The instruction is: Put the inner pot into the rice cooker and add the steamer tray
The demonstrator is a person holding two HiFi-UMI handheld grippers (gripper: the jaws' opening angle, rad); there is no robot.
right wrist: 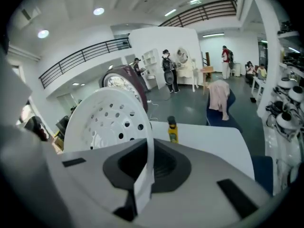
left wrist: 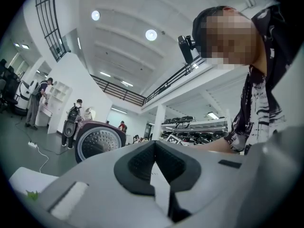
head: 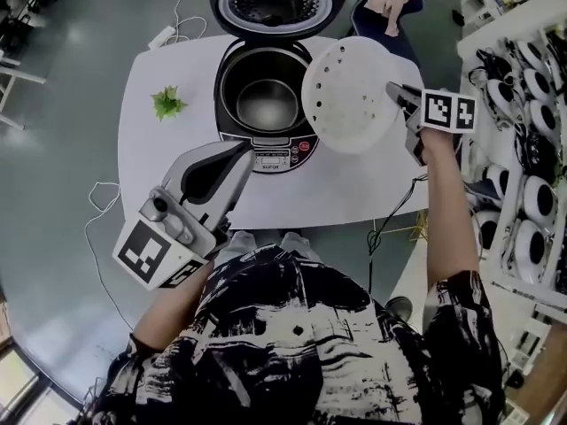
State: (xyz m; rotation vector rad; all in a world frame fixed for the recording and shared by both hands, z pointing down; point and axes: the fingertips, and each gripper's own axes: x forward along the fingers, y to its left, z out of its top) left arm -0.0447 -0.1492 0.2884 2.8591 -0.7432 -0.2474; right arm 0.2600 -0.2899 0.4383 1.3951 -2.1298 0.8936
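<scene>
The right gripper [head: 396, 93] has its jaws pressed together on the rim of the white round perforated plastic steamer tray [head: 350, 96], pinching the tray's 3 o'clock edge in the head view; in the right gripper view the thin white rim runs straight down between the black pads [right wrist: 164, 167], and the tray [right wrist: 107, 120] stands tilted on edge, its rows of small round holes facing the camera. The left gripper [head: 244, 147] has its jaws drawn together with only a pale sliver between them and nothing held; it sits over the table's near edge at the cooker's 7 o'clock.

The dark red and black rice cooker [head: 268, 155] stands at the 12 o'clock side of the white oval table [head: 168, 171], its domed lid [head: 276, 3] swung fully open. The smooth grey metal inner pot [head: 266, 103] already sits inside. From the head view the tray overlaps the cooker's 3 o'clock rim; whether it touches the rim cannot be told. A small green leafy plant [head: 166, 103] lies at the cooker's 9 o'clock.

A small yellow bottle with a dark cap [right wrist: 173, 129] shows on the table only in the right gripper view; its label is too small to read. The left gripper view [left wrist: 154, 167] is mostly filled by the gripper's own grey body, with the lid's ribbed inner face [left wrist: 97, 144] at 9 o'clock.
</scene>
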